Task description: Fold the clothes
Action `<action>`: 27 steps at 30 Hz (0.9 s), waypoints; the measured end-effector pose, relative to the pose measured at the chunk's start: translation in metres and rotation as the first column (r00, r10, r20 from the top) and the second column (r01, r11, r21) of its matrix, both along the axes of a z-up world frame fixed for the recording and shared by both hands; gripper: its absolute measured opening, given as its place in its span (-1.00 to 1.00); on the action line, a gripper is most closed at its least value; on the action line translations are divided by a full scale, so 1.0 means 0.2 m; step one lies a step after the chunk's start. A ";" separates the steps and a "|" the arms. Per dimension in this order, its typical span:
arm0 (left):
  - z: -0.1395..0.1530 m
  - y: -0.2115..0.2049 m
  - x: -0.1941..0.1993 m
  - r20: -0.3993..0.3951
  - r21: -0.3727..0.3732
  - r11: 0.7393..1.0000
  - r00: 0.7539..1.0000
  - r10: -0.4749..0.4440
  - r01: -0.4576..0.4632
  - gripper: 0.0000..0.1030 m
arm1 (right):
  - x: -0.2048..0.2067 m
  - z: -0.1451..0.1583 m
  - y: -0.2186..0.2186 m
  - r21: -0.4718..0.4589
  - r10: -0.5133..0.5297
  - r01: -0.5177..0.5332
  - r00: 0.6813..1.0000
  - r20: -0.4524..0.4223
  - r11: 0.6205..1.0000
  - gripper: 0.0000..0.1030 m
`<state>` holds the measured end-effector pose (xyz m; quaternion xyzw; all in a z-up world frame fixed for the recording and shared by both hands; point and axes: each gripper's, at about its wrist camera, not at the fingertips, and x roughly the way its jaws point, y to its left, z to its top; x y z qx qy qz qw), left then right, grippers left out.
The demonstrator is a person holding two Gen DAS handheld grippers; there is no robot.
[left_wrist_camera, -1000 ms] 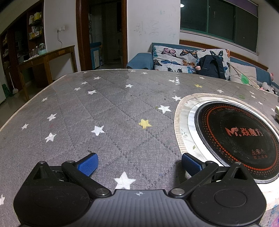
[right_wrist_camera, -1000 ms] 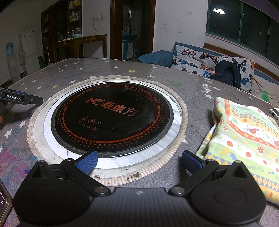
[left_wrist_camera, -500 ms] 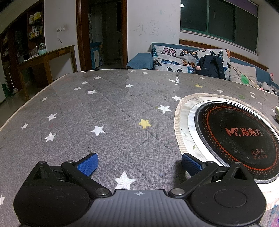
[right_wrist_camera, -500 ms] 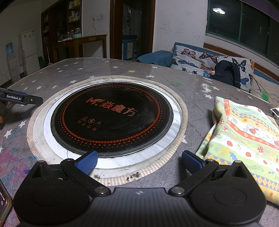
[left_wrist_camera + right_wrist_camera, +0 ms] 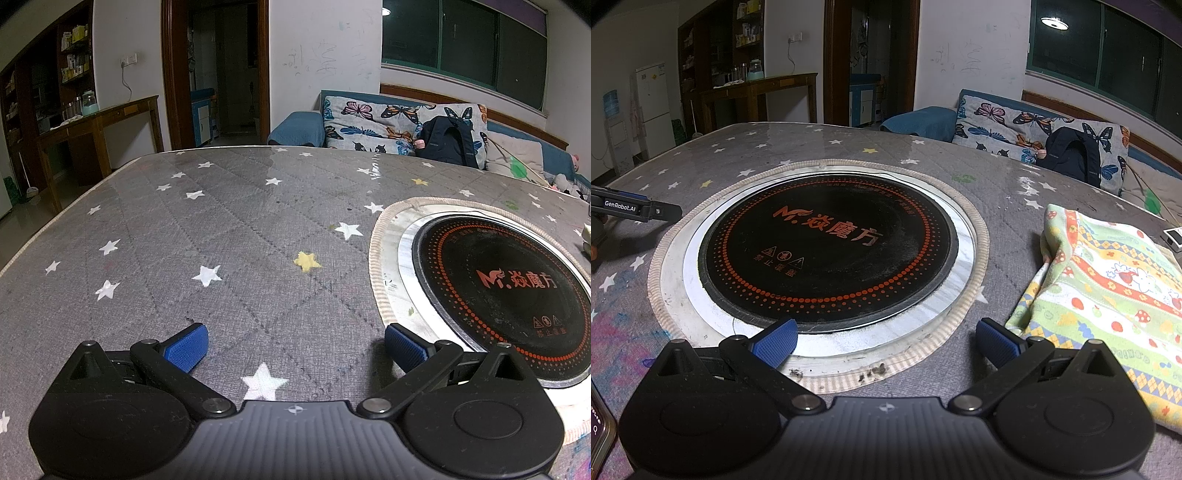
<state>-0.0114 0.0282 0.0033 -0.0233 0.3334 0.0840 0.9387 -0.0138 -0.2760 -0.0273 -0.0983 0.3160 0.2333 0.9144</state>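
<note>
Patterned garment [image 5: 1108, 295] lies right of right claw [image 5: 886, 345].

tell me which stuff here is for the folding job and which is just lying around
For the job: patterned cloth; left gripper, open; right gripper, open.

Lying about: round cooktop set in the table; phone at the near left edge; small box beyond the cloth; backpack on the sofa.

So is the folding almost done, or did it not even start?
It looks like it hasn't started. The colourful cloth lies rumpled on the starry table, right of the round cooktop. Both claws, left and right, are open and empty. All the grabbing and folding is left.
</note>
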 end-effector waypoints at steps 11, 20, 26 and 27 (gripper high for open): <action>0.00 0.00 0.00 0.000 0.003 1.000 1.000 0.000 0.000 1.00 | 0.00 0.00 0.00 0.000 0.000 0.000 1.000 0.000 1.000 1.00; 0.00 -0.01 0.01 0.000 0.011 1.000 1.000 0.000 0.000 1.00 | 0.00 0.00 0.00 0.000 0.000 0.000 1.000 0.000 1.000 1.00; 0.00 -0.01 0.01 -0.001 0.012 1.000 1.000 0.001 -0.001 1.00 | 0.00 0.00 0.00 -0.001 0.000 0.000 1.000 0.001 1.000 1.00; 0.01 -0.01 0.01 -0.001 0.010 1.000 1.000 0.003 -0.003 1.00 | 0.00 0.00 0.00 -0.001 0.000 0.000 1.000 0.001 1.000 1.00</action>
